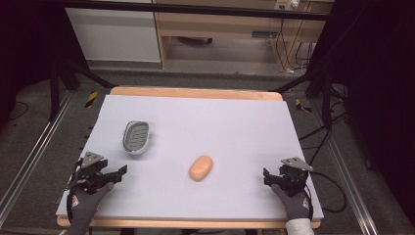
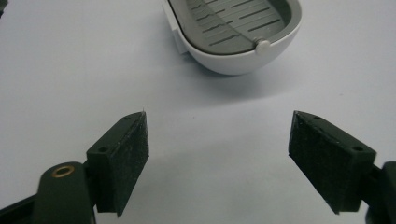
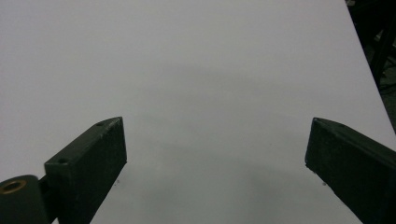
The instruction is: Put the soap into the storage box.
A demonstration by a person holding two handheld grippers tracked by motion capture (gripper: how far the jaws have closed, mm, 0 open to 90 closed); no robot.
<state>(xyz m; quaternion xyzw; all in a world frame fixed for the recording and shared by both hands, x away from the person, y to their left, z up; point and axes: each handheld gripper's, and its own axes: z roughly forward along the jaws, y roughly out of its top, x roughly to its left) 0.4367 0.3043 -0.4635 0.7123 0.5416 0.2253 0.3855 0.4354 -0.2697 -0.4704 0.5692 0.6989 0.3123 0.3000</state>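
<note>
Soap (image 1: 200,168) lies mid-table, well apart from the soap dish (image 1: 136,137).

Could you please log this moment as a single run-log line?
left tongs: open, empty, facing soap dish | right tongs: open, empty | soap: on table, mid-front, apart from dish | dish: empty

The left gripper (image 2: 218,158) hangs low over the pale grey table covering (image 2: 70,70) with its two black, rough-padded jaws spread wide and nothing between them, and just ahead sits a white oval plastic soap dish (image 2: 236,39) with a grey slotted insert.
</note>
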